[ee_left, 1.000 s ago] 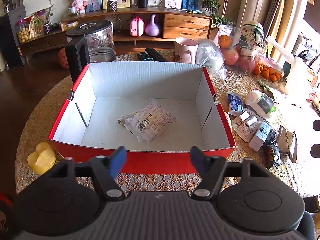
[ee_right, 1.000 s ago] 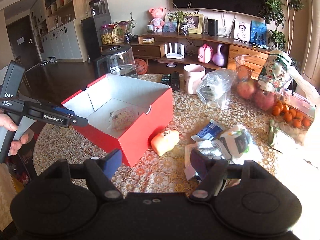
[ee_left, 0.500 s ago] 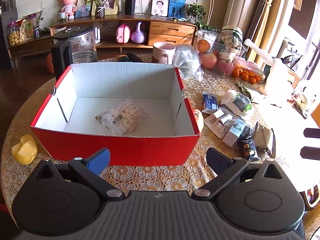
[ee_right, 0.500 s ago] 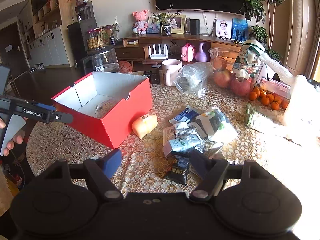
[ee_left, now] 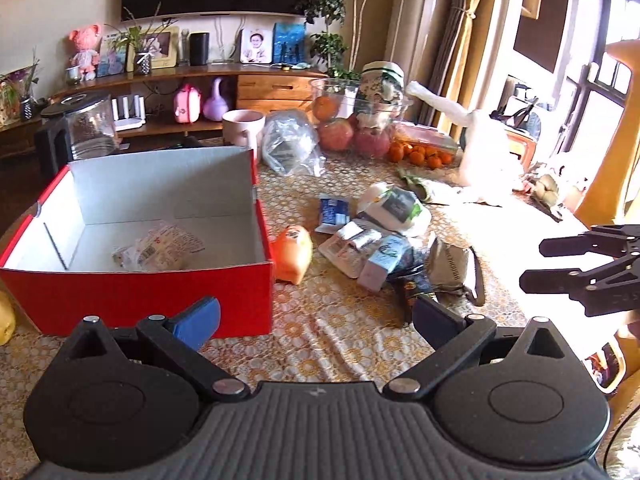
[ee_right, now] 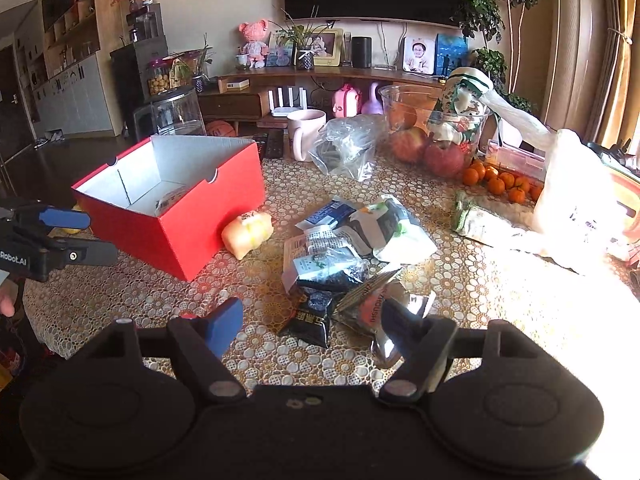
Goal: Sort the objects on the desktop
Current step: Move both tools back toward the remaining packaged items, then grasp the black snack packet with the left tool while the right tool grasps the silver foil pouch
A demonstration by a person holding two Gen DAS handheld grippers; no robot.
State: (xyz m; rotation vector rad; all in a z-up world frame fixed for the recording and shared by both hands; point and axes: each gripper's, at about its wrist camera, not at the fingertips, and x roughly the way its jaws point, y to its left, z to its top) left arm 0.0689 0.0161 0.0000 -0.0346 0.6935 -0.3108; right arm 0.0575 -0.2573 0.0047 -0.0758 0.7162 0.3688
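Between your right gripper's (ee_right: 310, 322) spread, empty jaws lies the near edge of the packet heap (ee_right: 344, 256): a black sachet (ee_right: 310, 320) and a silvery foil pouch (ee_right: 386, 308) overlap just ahead of the tips, so nothing is held yet. Your left gripper (ee_left: 316, 314) also stands wide and empty, over bare lace tablecloth (ee_left: 340, 344) near the corner of the red box (ee_left: 140, 292). That box sits to the left of the heap, holding one clear-wrapped packet (ee_left: 160, 246) on its white floor; an orange squishy toy (ee_left: 292, 254) rests just beside its right wall. The risk from here is a sloppy pinch. The packets are flat, slick and stacked, so closing on the edge could drag two at once or let the foil slide out. The lace cloth may also catch a fingertip and bunch up if you come in too low. Farther back, the clear plastic bag (ee_right: 348, 146) and the fruit bowl (ee_right: 432, 128) crowd the table, so a wide swing toward the box could clip the toy.
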